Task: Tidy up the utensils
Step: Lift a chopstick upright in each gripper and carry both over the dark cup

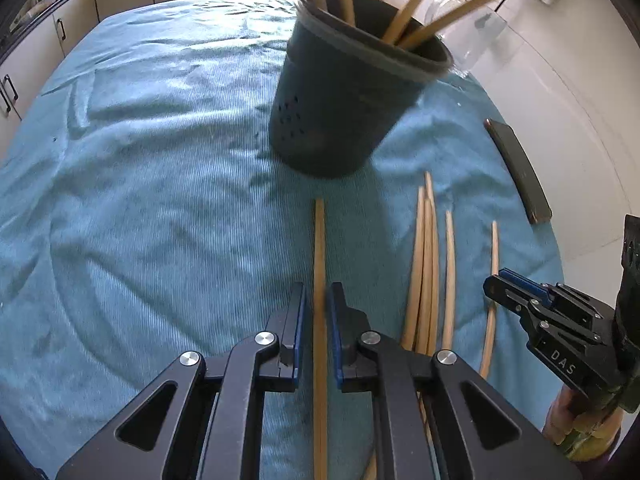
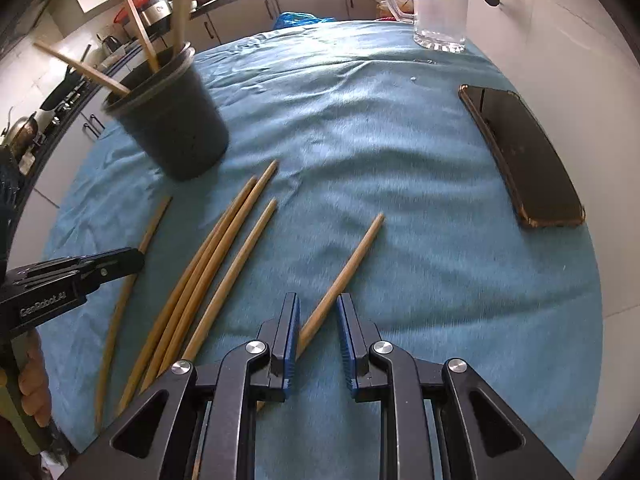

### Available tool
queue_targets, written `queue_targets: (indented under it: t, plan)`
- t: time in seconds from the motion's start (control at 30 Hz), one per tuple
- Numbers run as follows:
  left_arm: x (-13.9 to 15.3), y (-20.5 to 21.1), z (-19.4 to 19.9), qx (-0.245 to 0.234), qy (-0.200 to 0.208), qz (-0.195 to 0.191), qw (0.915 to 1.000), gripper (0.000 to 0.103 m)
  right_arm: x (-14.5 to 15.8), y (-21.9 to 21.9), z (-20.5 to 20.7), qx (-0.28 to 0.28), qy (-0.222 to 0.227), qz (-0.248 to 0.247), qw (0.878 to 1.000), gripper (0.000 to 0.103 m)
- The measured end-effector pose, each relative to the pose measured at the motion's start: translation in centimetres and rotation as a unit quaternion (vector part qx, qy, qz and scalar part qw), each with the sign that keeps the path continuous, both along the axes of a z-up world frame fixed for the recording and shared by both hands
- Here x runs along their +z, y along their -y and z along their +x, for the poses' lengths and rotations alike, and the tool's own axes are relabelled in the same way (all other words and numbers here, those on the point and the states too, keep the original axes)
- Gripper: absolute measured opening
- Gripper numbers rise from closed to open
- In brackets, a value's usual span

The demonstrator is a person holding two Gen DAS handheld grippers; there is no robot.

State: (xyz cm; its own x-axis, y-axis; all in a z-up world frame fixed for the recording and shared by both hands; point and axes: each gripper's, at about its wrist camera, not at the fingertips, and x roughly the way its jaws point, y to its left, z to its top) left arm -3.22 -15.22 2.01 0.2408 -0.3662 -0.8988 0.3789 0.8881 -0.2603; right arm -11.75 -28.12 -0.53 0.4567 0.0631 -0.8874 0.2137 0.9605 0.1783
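A dark perforated utensil cup (image 1: 340,100) stands on the blue cloth with several wooden chopsticks in it; it also shows in the right wrist view (image 2: 176,120). Several more chopsticks lie on the cloth. My left gripper (image 1: 318,304) is narrowly open, its jaws on either side of one chopstick (image 1: 319,248) that lies flat. My right gripper (image 2: 318,312) is open, its jaws on either side of the thick end of a separate chopstick (image 2: 348,264). A bunch of three chopsticks (image 2: 212,256) lies between the two grippers.
A black phone (image 2: 524,156) lies on the cloth at the right. A clear glass mug (image 2: 436,4) stands at the far edge. A white wall runs along the right. Kitchen cabinets and cookware are behind and to the left.
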Motion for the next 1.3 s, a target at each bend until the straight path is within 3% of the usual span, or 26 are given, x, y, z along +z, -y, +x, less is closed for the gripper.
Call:
queue_targets:
  t: [0.3,0.37,0.43,0.57,0.77,1.0,1.3]
  plan:
    - [0.0,0.7,1.1,0.001,0.018,-0.007,0.9998,0.01,-0.1,-0.5,3.5,-0.002,0.009,-0.049,0.999,0.02]
    - [0.0,0.8,1.1,0.002,0.025,-0.008,0.9996,0.01,-0.1,-0.7,3.5,-0.007,0.014,-0.062,0.998,0.013]
    - [0.0,1.2,0.9,-0.002,0.035,-0.002,0.9994,0.005,0.0,-0.7,3.4,-0.01,0.019,-0.062,0.998,0.01]
    - [0.3,1.1,0.5,0.005,0.041,-0.005,0.9991,0.005,0.8,-0.3,3.0,-0.016,0.035,-0.04,0.998,0.006]
    - [4.6,-0.4,-1.7,0.006,0.098,-0.019,0.995,0.005,5.1,-0.7,0.8,-0.01,0.103,-0.032,0.994,0.006]
    - [10.3,-2.1,-6.3,0.0,0.174,-0.041,0.9839,0.005,8.9,-1.1,-2.9,-0.011,0.168,-0.018,0.986,0.006]
    - [13.9,-3.3,-11.7,-0.006,0.241,-0.048,0.9692,0.005,11.9,-1.1,-8.1,-0.025,0.221,-0.012,0.975,0.006]
